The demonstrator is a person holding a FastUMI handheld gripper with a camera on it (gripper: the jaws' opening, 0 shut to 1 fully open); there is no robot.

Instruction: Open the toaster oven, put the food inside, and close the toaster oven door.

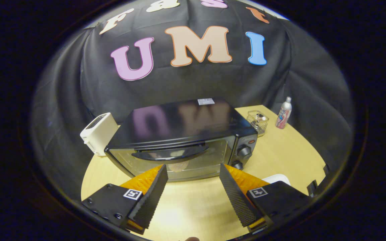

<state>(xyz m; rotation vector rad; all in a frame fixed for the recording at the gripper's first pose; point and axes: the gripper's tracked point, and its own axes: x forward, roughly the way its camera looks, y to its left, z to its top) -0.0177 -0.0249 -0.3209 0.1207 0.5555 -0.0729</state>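
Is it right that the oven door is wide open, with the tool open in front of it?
Not quite: the gripper view shows the toaster oven door is closed, handle up top. The tool is indeed open, just in front of it.

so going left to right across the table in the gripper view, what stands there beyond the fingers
white toaster → toaster oven, door shut → small wire basket → bottle. The open gripper points at the oven door, its fingers holding nothing.
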